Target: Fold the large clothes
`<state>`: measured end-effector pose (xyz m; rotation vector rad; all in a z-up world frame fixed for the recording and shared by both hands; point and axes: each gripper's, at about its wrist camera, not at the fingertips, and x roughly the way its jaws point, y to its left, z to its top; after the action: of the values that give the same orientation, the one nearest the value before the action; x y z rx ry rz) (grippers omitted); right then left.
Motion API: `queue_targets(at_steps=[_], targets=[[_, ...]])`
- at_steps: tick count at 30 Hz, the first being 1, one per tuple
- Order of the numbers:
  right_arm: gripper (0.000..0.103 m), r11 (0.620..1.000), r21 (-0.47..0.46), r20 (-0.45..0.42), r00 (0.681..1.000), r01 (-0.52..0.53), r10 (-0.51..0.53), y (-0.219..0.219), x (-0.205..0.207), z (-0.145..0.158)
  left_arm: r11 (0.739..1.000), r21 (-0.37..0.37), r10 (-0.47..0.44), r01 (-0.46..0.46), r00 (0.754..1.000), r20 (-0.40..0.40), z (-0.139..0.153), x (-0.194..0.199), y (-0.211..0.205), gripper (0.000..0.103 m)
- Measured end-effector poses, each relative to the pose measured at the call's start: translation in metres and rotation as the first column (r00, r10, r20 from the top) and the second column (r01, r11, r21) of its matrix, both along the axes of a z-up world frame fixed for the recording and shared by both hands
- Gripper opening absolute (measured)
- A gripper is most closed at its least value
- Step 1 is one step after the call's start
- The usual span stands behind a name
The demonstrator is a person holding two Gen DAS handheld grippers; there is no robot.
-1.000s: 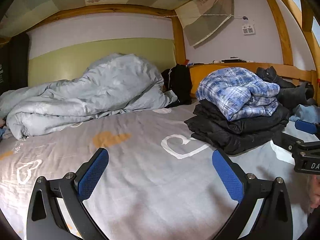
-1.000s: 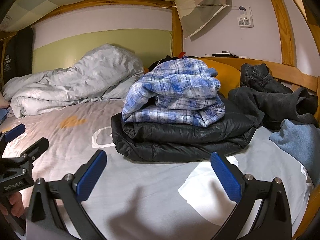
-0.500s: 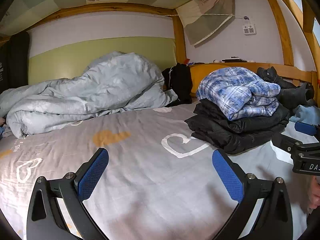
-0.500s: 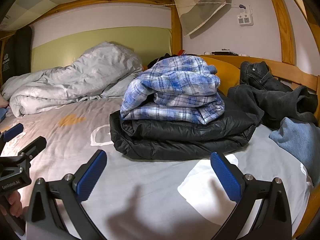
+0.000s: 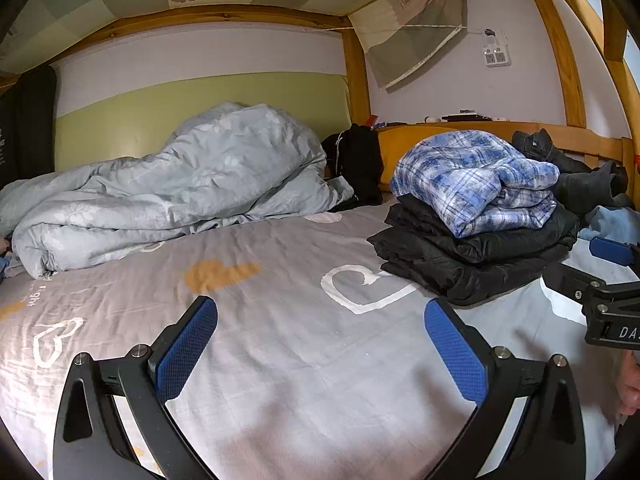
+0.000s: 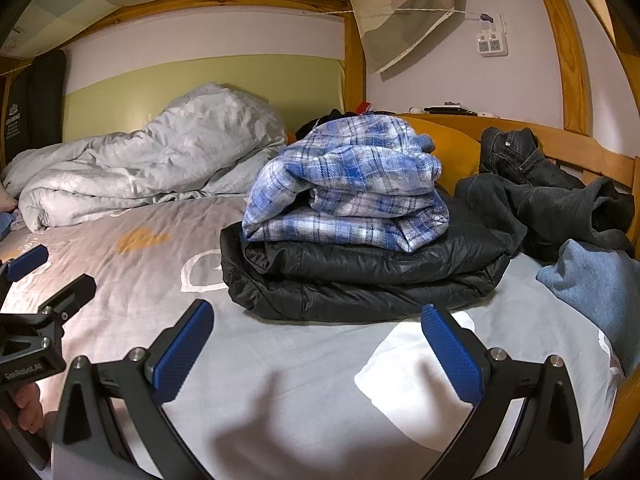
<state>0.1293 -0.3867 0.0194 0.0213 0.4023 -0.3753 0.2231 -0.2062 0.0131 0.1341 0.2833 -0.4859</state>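
A folded blue plaid shirt (image 6: 348, 184) lies on top of a folded black puffer jacket (image 6: 360, 276) on the grey bed sheet (image 6: 280, 392). Both appear again in the left wrist view, plaid shirt (image 5: 476, 180) over black jacket (image 5: 468, 256), at the right. Unfolded dark jeans and dark clothes (image 6: 544, 196) are heaped by the wooden rail, with a blue garment (image 6: 600, 284) in front of them. My right gripper (image 6: 318, 320) is open just short of the black jacket, holding nothing. My left gripper (image 5: 320, 316) is open above bare sheet, left of the stack.
A crumpled grey duvet (image 5: 172, 192) fills the back left of the bed. A wooden rail (image 6: 580, 148) and post close the right side. A black bag or garment (image 5: 356, 160) and an orange pillow (image 6: 452, 152) lie by the headboard. The low top bunk hangs overhead.
Both views have shifted slightly: the stack sits a little lower and nearer in the right wrist view. Both grippers stay open and the clothes have not moved.
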Motion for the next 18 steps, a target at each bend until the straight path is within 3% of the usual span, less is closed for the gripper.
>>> queue_targets(at_steps=[18], targets=[[0.103, 1.000, 0.003, -0.004, 1.000, -0.006, 0.006, 0.0015, 0.0012, -0.0012, 1.000, 0.000, 0.000, 0.000, 1.000, -0.001, 0.0001, 0.0005, -0.0004, 0.103]])
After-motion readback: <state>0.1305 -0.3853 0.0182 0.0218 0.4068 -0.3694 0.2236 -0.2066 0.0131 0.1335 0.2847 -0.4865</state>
